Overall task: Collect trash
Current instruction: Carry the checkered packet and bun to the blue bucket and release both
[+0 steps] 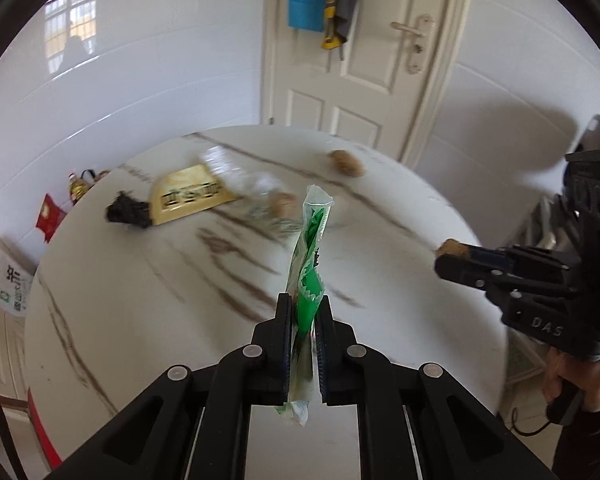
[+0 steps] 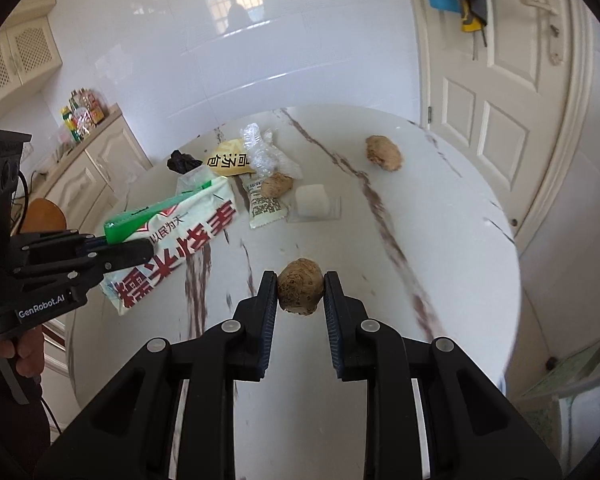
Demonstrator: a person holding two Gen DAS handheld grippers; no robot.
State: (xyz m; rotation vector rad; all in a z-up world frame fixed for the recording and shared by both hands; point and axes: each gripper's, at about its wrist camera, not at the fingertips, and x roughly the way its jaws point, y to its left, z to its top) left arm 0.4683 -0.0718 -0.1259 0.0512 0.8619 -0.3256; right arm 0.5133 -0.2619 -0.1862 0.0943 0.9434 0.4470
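Item 1: green-and-white noodle wrapper (image 1: 306, 280), flat printed plastic with red characters, pinched edge-on between the closed fingers of the left gripper (image 1: 303, 320) and held clear above the table.

Item 2: brown crumpled paper ball (image 2: 300, 291), rough and roundish, clamped between the jaws of the right gripper (image 2: 300, 292), also off the surface.

Progress, as a judgement: two pieces are in hand and none visibly deposited; no bin shows in either view.

Remaining on the round marble table (image 2: 440, 240), read from the right wrist view:
- at 12 o'clock, a white seasoning sachet (image 2: 265, 206), a second paper ball (image 2: 276, 185) touching it, and a clear tray (image 2: 314, 204);
- at 11 o'clock, a yellow soup packet (image 2: 228, 159), crinkled clear film (image 2: 262, 148) and a black scrap (image 2: 183, 161);
- at 1 o'clock, well apart, a third paper ball (image 2: 384, 153).
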